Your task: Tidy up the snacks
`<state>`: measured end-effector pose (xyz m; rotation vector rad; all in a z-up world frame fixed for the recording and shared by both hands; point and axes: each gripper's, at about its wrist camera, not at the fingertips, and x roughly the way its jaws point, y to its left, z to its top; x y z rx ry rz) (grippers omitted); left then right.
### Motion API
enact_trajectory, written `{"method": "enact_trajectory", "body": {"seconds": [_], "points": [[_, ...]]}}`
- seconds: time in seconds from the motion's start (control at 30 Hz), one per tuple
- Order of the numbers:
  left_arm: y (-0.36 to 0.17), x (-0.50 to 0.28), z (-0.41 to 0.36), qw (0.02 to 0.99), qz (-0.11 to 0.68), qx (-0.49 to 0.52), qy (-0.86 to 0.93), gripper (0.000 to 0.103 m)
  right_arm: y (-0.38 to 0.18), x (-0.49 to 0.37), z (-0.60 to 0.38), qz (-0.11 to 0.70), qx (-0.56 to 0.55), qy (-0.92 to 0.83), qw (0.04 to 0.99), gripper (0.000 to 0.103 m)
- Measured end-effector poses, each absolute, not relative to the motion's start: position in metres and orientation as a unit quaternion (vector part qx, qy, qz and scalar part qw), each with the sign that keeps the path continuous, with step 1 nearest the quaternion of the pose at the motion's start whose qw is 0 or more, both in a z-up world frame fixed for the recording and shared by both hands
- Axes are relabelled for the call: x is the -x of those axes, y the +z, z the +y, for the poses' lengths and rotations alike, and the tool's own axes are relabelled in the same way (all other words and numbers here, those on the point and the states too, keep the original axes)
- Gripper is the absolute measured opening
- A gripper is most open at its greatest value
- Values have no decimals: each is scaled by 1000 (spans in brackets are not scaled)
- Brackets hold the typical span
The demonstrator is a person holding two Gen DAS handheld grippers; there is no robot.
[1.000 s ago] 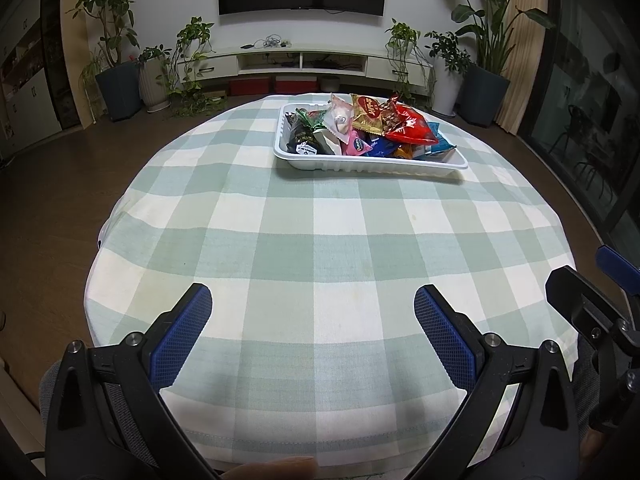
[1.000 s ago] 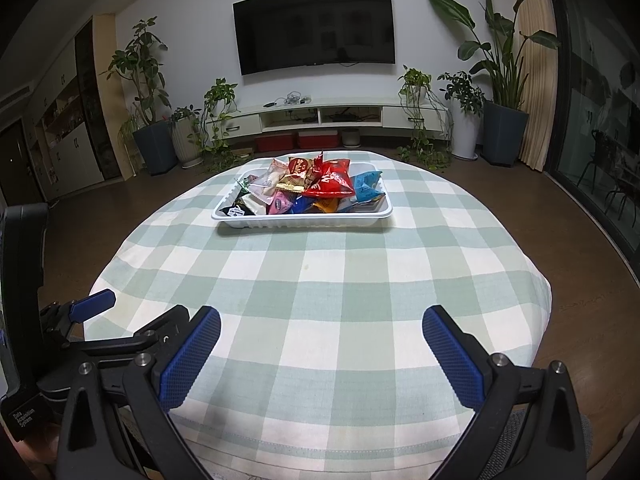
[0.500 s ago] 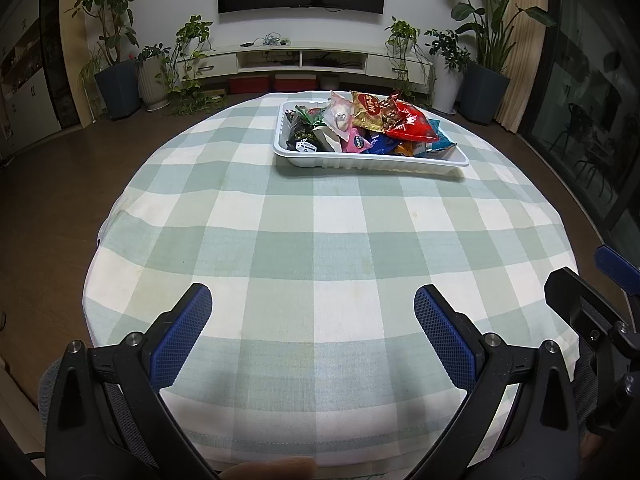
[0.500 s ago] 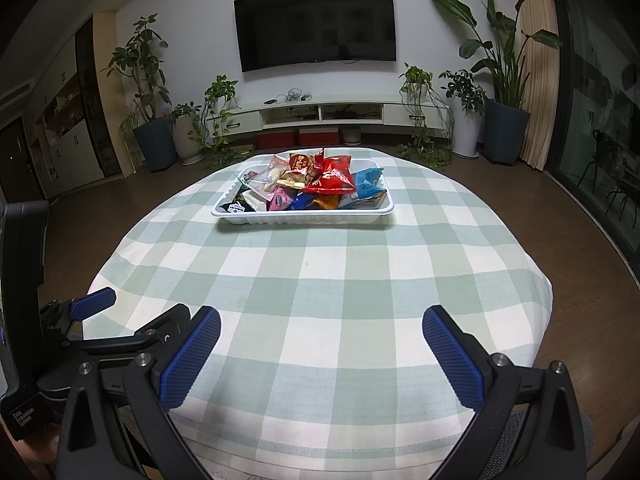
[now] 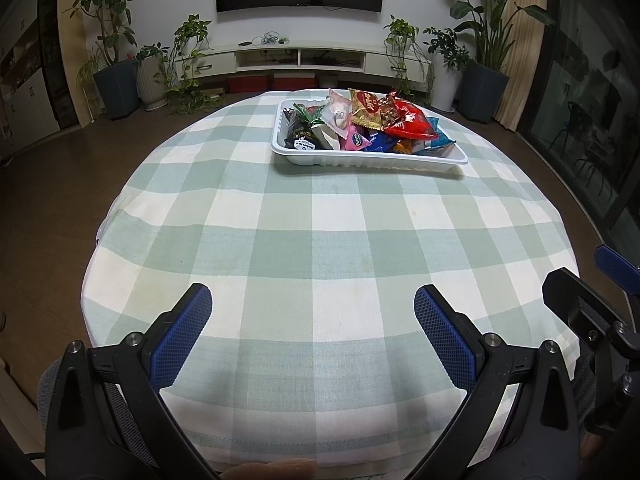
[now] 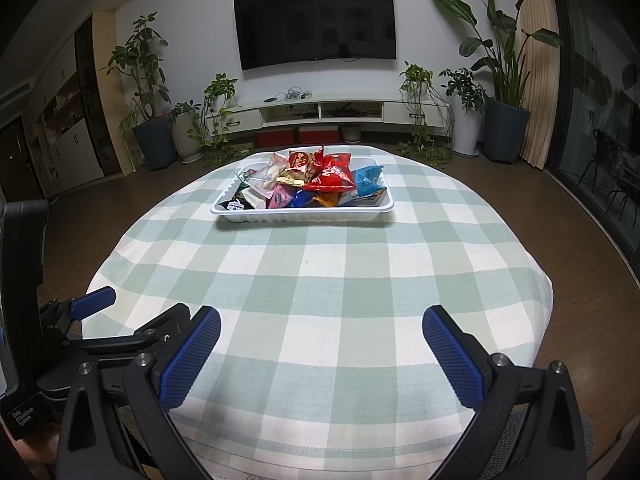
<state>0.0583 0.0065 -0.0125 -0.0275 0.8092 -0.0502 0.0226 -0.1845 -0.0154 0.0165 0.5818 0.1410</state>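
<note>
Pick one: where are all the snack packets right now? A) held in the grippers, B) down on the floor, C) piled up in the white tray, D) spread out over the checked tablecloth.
C: the snack packets are heaped inside the white tray on the far part of the checked tablecloth, while the left gripper and right gripper are both open and hold nothing.

"Data Acquisition System" label on left hand-held gripper (image 6: 92, 306) body.
</note>
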Motion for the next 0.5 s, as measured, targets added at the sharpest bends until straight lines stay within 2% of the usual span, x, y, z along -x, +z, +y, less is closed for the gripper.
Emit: {"method": "enact_trajectory", "body": {"seconds": [0.5], "points": [[-15,-62,6,916,400,3,-33,103,-24,-19,-186,293,-15,72,953,103]]}}
